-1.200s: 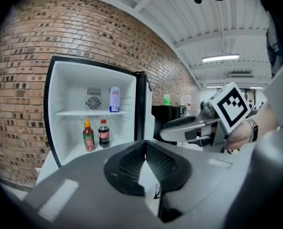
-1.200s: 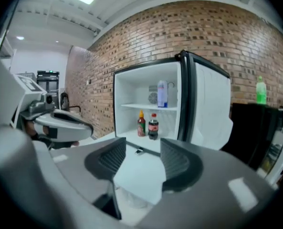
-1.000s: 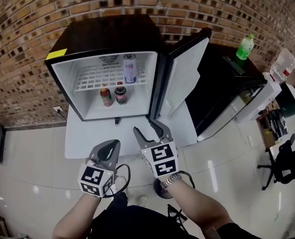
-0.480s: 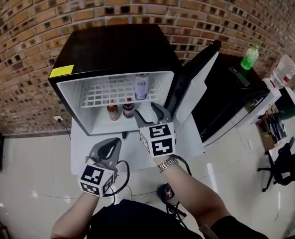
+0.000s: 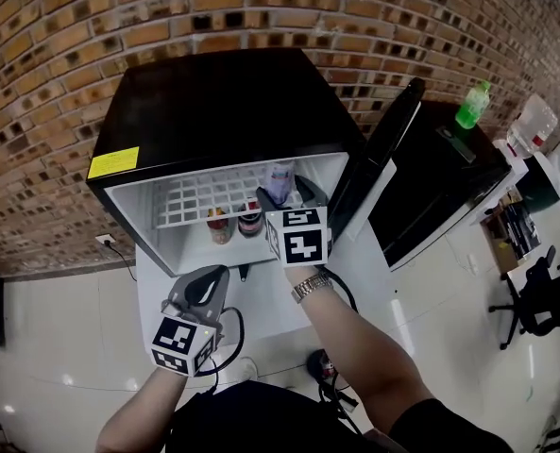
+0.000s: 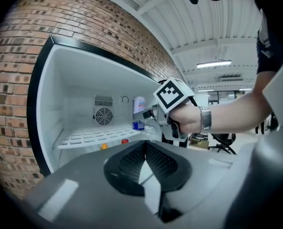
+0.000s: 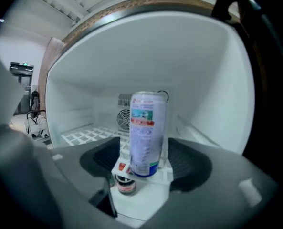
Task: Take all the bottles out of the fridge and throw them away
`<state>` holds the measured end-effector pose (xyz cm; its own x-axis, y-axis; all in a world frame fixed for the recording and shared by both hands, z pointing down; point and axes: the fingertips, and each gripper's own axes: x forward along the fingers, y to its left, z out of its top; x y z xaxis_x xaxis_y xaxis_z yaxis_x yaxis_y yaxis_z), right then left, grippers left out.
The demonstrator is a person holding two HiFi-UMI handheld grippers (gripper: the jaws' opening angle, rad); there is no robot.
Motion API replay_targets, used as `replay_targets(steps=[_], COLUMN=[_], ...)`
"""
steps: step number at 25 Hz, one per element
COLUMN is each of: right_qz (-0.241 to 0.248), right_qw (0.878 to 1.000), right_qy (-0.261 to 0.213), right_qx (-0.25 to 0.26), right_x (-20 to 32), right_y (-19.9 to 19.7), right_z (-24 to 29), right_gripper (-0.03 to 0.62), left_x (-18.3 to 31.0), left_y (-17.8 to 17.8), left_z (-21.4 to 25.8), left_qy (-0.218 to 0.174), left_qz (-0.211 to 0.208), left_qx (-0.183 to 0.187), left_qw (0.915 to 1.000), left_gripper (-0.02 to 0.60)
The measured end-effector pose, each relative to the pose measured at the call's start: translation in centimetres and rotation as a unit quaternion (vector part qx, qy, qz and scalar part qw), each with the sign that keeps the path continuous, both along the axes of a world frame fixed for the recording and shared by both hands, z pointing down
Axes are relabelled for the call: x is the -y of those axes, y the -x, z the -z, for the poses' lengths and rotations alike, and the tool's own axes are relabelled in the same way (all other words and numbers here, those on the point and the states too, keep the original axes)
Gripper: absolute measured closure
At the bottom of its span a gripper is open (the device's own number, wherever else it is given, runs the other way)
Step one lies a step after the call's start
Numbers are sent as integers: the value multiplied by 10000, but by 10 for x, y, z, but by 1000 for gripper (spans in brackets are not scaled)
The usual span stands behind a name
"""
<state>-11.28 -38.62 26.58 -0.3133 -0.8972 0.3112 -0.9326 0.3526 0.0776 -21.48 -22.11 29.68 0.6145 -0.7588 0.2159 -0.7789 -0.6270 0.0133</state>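
1. Right gripper view puts the tall white bottle (image 7: 147, 132) dead centre. It is can-shaped, stands upright at the front edge of the wire shelf (image 7: 84, 135), and has the fridge's back wall behind it.
2. Handling, as a judgement: its wall looks rigid, smooth and round, so it may slip if chilled and damp. If full, it would have some weight. Being tall on a narrow base set on an open grid, it could tip when nudged.
3. A sensible hold is square across the body at about mid-height or a little lower. The domed top would give the pads little to bear on.
4. The right gripper (image 7: 143, 147) is released, and its jaws have just been opening wide. The bottle stands between the two dark pads with a gap on each side, so nothing is clamped yet.
5. Two small bottles (image 5: 234, 223) stand side by side on the fridge (image 5: 223, 102) floor beneath the shelf. One has an orange cap and the other is darker with a red cap.
6. The left gripper (image 6: 145, 151) is clenched on nothing, its ribbed pads meeting. It hangs outside and lower, in front of the open compartment.
7. The door (image 5: 383, 159) stands swung out to the right, clear of both hands.
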Motion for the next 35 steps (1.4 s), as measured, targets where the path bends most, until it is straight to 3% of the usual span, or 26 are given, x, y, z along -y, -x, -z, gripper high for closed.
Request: replay_targets(steps=[8,9,17,27,35], right_qz=[-123,-112,-6,453,717], right_qw=[9998,9999,10000,9989,9974], right_qy=[107,93,7,-114,-83], right_qx=[-87,-85,-47,40,51], right_x=[26,27,15,-48,-126], right_y=[2,3,5,6,-31], right_z=[-11,-10,-8,-1,-8], right_gripper=[291,321,330,330,330], left_x=[19,20,20,-8,-51], left_y=[15,16,13,-14,-68], left_z=[-7,-8,-9,-7,-11], left_qy=[84,90,94,64,79], left_qz=[-45,-47,-61,-85,-191], left_qx=[-28,-31,-45,-17,18], left_qw=[10000,9999,9999,9999,9998], left_gripper=[577,578,578,577,578])
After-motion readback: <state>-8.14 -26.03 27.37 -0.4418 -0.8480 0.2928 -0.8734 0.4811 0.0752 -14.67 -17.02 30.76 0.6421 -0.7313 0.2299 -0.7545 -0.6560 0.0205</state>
